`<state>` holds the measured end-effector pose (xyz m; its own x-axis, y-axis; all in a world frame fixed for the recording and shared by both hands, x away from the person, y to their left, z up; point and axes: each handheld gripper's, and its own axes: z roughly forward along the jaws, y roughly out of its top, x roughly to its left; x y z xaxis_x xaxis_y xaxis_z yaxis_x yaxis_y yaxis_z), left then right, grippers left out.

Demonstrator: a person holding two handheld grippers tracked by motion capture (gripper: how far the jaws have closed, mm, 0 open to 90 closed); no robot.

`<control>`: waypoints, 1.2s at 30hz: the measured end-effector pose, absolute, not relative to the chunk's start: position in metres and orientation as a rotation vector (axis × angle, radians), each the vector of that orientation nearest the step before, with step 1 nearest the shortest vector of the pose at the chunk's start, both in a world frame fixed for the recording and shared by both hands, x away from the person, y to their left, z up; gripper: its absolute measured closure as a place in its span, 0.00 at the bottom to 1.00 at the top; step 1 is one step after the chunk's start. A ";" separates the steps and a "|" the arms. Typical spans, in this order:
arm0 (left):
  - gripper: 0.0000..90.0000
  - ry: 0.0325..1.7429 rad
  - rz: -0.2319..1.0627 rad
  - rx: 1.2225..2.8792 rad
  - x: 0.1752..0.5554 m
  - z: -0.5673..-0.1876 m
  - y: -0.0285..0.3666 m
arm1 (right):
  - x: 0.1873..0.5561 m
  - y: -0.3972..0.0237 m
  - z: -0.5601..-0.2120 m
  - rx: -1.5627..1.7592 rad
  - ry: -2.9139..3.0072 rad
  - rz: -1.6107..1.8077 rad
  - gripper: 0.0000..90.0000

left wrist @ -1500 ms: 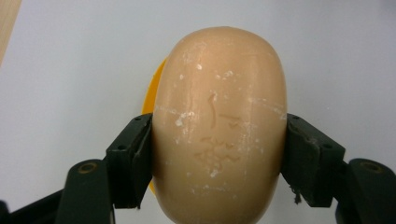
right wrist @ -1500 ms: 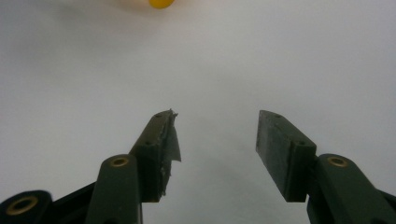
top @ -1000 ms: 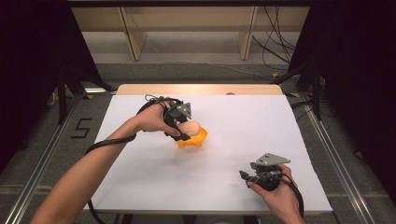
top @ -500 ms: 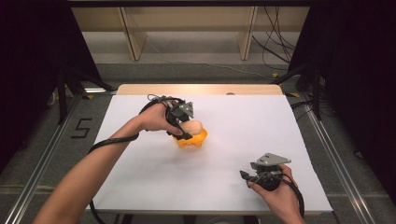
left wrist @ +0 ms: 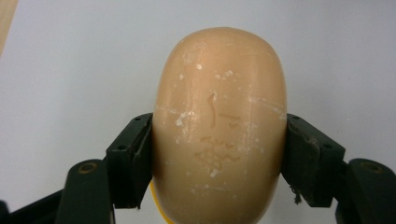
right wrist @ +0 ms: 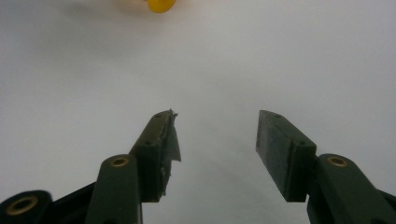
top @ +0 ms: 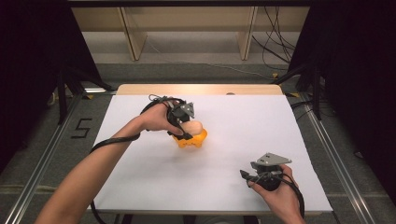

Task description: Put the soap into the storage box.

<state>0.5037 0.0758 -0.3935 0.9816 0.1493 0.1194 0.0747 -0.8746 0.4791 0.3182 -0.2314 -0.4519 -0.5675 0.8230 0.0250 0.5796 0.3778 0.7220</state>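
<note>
In the high view we see the left claw (top: 187, 127) just left of the frame's centre, clenched on a tan soap (top: 194, 128). The soap sits directly over an orange dish (top: 192, 140), which rests on the white worktop (top: 233, 116); we cannot tell whether soap and dish touch. In the left gripper view the soap (left wrist: 219, 126) occupies the centre of the frame, an oval bar with white scuffs and faint embossed marks on its face. We see one black jaw pressed against each of its long sides, and a sliver of the dish (left wrist: 156, 205) shows at the lower edge, beneath the bar. In the high view the right claw (top: 246, 176) lies at the lower right of the frame, low over the worktop, well apart from the soap and dish. In the right gripper view the right claw (right wrist: 217, 133) stands released, with bare worktop (right wrist: 215, 70) visible between its jaws. The pad on the left jaw in that view is torn at its tip. A small part of the dish (right wrist: 160, 5) appears at the upper edge of that frame, left of centre.
</note>
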 end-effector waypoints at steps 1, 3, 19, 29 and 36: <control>0.35 0.156 0.208 2.638 0.504 -0.394 0.076 | 0.318 -0.232 -0.452 1.220 2.304 1.003 0.53; 0.35 0.159 0.202 2.638 0.504 -0.394 0.075 | 0.320 -0.233 -0.452 1.188 2.303 1.005 0.53; 0.35 0.183 0.189 2.639 0.507 -0.400 0.074 | 0.319 -0.232 -0.453 1.193 2.307 1.003 0.53; 0.35 0.204 0.184 2.646 0.509 -0.403 0.075 | 0.320 -0.231 -0.453 1.185 2.318 0.997 0.53; 0.35 0.212 0.177 2.653 0.510 -0.405 0.074 | 0.319 -0.231 -0.453 1.191 2.315 0.996 0.53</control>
